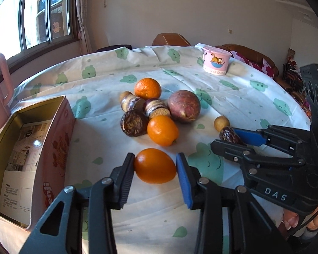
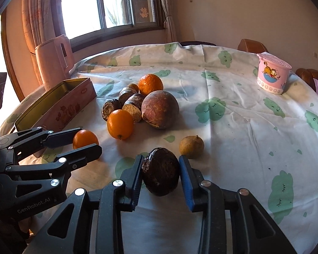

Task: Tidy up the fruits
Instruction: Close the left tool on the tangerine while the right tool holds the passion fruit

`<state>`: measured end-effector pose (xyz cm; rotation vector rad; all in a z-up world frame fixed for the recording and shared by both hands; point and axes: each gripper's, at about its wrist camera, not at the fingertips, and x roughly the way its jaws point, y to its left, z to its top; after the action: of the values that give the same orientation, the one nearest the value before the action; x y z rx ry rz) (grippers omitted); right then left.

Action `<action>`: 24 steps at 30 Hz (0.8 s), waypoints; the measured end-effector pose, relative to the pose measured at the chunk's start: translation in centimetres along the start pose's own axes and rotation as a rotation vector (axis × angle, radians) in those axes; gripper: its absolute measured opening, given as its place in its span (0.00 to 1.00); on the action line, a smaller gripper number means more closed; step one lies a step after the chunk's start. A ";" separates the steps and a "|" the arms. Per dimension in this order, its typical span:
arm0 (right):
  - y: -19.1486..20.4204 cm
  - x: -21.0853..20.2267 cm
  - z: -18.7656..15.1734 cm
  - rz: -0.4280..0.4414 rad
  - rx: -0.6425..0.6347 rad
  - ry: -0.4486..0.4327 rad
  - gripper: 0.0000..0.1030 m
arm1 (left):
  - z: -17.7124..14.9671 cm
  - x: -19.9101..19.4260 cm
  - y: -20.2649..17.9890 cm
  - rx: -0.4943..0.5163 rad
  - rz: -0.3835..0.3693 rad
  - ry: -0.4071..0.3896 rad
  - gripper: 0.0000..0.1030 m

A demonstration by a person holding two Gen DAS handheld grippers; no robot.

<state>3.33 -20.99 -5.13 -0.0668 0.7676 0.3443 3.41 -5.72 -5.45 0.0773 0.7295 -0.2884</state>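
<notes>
My left gripper [image 1: 155,166] is shut on a small orange kumquat [image 1: 154,166], low over the tablecloth; it also shows in the right wrist view [image 2: 85,139]. My right gripper [image 2: 160,172] is shut on a dark wrinkled date [image 2: 160,171], seen in the left wrist view [image 1: 231,135] at the right. A pile sits mid-table: another kumquat [image 1: 162,130], a mandarin [image 1: 147,89], a large purple passion fruit [image 1: 184,106], and several brown dates [image 1: 133,122]. A small tan longan [image 2: 191,147] lies just beyond the right gripper.
An open pink tin box [image 1: 53,139] stands at the left, paper inside. A pink cartoon cup [image 1: 215,62] stands at the far right of the table. A pink jug [image 2: 53,61] stands behind the tin. Chairs ring the round table's far edge.
</notes>
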 end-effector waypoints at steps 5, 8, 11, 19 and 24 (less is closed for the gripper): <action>0.7 -0.7 -0.1 -0.021 -0.041 -0.047 0.34 | -0.1 -1.0 0.1 0.001 0.024 -0.059 0.36; 1.2 -1.0 -0.2 -0.028 -0.069 -0.076 0.34 | -0.2 -1.5 0.1 0.006 0.026 -0.092 0.22; 1.6 -1.2 -0.2 -0.031 -0.085 -0.095 0.34 | -0.2 -1.6 -0.1 0.016 0.028 -0.097 0.22; 1.3 -1.3 -0.2 -0.017 -0.072 -0.101 0.34 | -0.4 -1.8 0.1 0.022 0.032 -0.098 0.34; 1.1 -1.4 -0.2 -0.011 -0.062 -0.104 0.34 | -0.4 -2.1 0.0 0.040 0.016 -0.095 0.80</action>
<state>1.88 -20.34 -4.29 -0.1109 0.6533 0.3583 1.67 -5.12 -4.41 0.1073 0.6290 -0.2894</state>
